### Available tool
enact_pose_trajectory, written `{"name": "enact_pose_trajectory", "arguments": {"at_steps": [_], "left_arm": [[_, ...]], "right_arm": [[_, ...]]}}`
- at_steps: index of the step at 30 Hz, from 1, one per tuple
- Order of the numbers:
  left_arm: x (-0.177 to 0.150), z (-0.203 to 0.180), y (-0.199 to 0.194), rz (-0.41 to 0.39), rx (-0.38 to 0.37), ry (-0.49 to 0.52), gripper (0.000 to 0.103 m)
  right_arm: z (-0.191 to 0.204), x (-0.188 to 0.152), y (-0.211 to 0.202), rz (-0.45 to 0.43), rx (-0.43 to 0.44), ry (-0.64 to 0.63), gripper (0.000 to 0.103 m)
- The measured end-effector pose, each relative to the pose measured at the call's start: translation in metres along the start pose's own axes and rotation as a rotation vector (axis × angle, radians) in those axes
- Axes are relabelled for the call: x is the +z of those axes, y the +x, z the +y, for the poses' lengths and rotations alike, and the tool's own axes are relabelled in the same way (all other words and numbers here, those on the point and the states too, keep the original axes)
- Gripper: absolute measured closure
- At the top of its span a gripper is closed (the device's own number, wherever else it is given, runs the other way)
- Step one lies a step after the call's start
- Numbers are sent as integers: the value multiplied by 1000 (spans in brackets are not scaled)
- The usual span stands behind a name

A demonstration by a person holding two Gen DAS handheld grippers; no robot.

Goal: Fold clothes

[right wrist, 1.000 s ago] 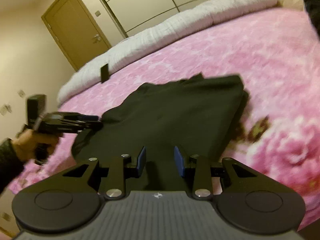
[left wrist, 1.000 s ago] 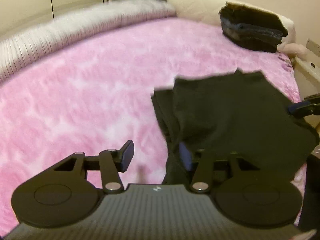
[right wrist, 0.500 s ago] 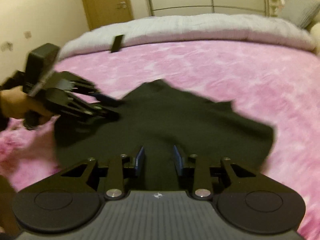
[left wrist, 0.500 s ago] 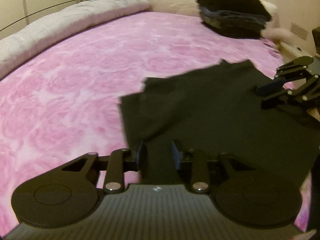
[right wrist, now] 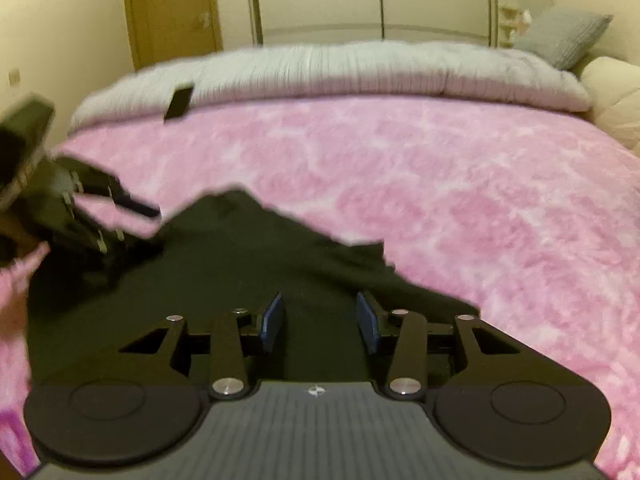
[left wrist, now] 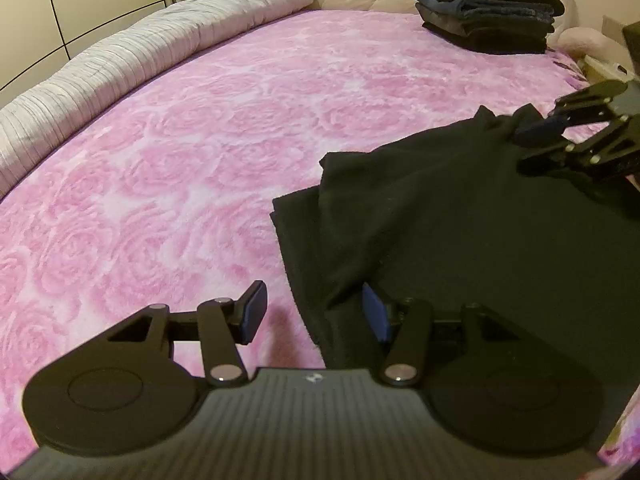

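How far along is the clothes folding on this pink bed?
Done: a folded stack sits by the headboard. In hand: the black garment lies doubled over; the left gripper and right gripper are opening, letting go. Left: probably another fold, then stacking.

Both grippers point downward over the black garment (left wrist: 480,240), the landmark here. The left gripper (left wrist: 314,312) sits at the garment's near-left edge, jaws opening, one blue pad over bare bedding and the other over the cloth, nothing pinched between them. The right gripper (right wrist: 320,320) hangs over the garment's opposite side, jaws opening too, with cloth lying under the gap but not clamped. Each gripper shows in the other's camera, apart across the garment. The holding hands are too blurred to describe.
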State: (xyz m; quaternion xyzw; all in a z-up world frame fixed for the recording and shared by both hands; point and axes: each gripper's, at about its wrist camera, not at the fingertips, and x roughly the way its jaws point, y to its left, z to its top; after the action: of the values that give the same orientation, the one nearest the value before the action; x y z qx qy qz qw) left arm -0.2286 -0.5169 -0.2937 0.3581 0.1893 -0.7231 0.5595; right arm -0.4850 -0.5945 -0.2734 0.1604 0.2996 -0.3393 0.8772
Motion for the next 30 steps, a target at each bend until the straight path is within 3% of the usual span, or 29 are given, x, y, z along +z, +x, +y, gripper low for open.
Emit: {"name": "enact_pose_trajectory", "arguments": {"at_steps": [5, 8, 12, 21, 26, 30], "left_arm": [[2, -4, 1, 7, 12, 18, 54], [2, -9, -1, 6, 18, 40, 59], [0, -13, -11, 5, 30, 59, 59], [-8, -31, -40, 0, 58, 129, 58], [-15, -46, -54, -3, 73, 177, 49], [-29, -65, -81, -45, 107, 276, 46]], "right_arm": [[-14, -1, 6, 17, -21, 47, 55], [-6, 1, -2, 20, -121, 15, 55], [-6, -1, -24, 17, -163, 34, 55], [48, -18, -95, -24, -116, -64, 39], [97, -33, -115, -11, -85, -202, 35], [135, -52, -118, 36, -82, -381, 34]]}}
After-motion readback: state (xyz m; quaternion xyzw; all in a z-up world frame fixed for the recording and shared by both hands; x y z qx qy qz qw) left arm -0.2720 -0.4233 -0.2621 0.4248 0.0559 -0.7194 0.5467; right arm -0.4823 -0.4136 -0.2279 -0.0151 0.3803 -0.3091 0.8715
